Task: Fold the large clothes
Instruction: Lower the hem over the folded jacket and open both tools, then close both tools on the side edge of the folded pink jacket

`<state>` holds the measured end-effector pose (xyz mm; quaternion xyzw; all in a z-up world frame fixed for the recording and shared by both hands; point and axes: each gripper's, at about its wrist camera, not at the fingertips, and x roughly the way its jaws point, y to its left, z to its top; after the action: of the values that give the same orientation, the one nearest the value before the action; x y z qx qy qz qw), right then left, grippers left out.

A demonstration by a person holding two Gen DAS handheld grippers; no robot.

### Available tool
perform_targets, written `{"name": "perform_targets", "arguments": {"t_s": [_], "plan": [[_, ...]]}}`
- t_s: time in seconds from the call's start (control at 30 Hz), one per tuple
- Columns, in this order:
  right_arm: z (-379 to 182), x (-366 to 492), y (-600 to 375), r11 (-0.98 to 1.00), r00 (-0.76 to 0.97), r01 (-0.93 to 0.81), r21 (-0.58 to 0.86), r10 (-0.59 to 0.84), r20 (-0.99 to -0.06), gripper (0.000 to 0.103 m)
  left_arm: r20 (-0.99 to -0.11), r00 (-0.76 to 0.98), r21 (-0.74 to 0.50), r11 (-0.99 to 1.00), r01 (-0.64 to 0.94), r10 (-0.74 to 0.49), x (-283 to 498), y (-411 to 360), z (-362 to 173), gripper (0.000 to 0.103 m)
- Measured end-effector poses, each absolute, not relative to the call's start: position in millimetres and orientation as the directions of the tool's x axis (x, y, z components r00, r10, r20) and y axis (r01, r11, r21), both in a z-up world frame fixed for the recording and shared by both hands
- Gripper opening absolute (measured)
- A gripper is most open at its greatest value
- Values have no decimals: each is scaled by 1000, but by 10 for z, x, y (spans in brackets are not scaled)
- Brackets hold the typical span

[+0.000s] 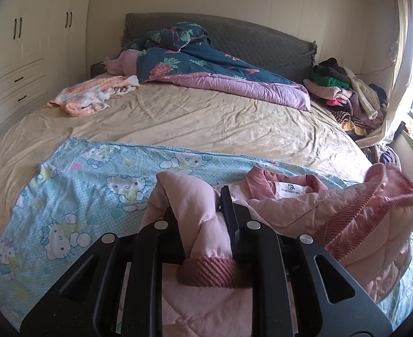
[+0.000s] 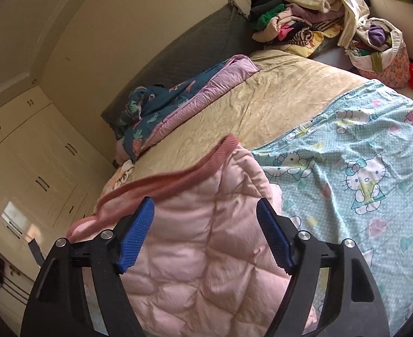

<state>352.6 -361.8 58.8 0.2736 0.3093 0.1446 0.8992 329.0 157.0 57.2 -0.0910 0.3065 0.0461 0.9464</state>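
The left tool [image 1: 203, 213] is clamped on the pink jacket [image 1: 347, 224]; the right tool [image 2: 206, 236] stands apart over it; the jacket lies on the bed [image 1: 206, 123]; lay the sleeve flat before releasing.

Two wrist views, close over the bed [image 1: 195, 118], facing its headboard [image 2: 184, 53].
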Motion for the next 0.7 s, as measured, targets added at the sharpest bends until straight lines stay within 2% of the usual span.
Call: {"name": "perform_targets", "arguments": {"t_s": [0.07,0.23,0.3,0.33,0.37,0.4,0.43,0.47,0.53,0.6,0.7], "plan": [[493,3525,-3565,845,759,-74,530,393,-519,84,-594,804,-143,980,-139,27,3329,1564,537,14],[87,3587,-3364,917,703,-40,397,308,-641,85,-606,795,-137,980,-145,33,3421,1537,448,17],[-49,3608,-3294,929,682,-44,367,297,-668,85,-604,796,-143,979,-144,29,3427,1535,436,21],[-112,3618,-3248,936,673,-45,348,286,-682,86,-605,796,-149,979,-141,22,3428,1535,432,26],[-152,3623,-3210,941,666,-49,334,280,-691,86,-605,796,-157,978,-136,13,3421,1537,430,41],[-181,3617,-3177,944,663,-54,325,277,-696,86,-601,799,-178,976,-123,-9,3408,1544,435,51],[-204,3614,-3150,949,664,-54,311,267,-699,86,-594,804,-193,975,-107,-29,3393,1545,447,75],[-214,3609,-3131,953,667,-57,298,259,-699,87,-580,814,-178,977,-113,-12,3351,1527,485,95],[-215,3602,-3113,958,670,-62,279,247,-700,88,-555,831,-129,984,-121,29,3276,1493,559,94],[-202,3598,-3120,964,671,-65,258,234,-703,89,-540,841,-133,986,-104,16,3198,1510,594,94],[-171,3537,-3146,973,681,-75,220,211,-702,92,-556,830,-117,983,-143,54,3115,1630,517,94]]}}
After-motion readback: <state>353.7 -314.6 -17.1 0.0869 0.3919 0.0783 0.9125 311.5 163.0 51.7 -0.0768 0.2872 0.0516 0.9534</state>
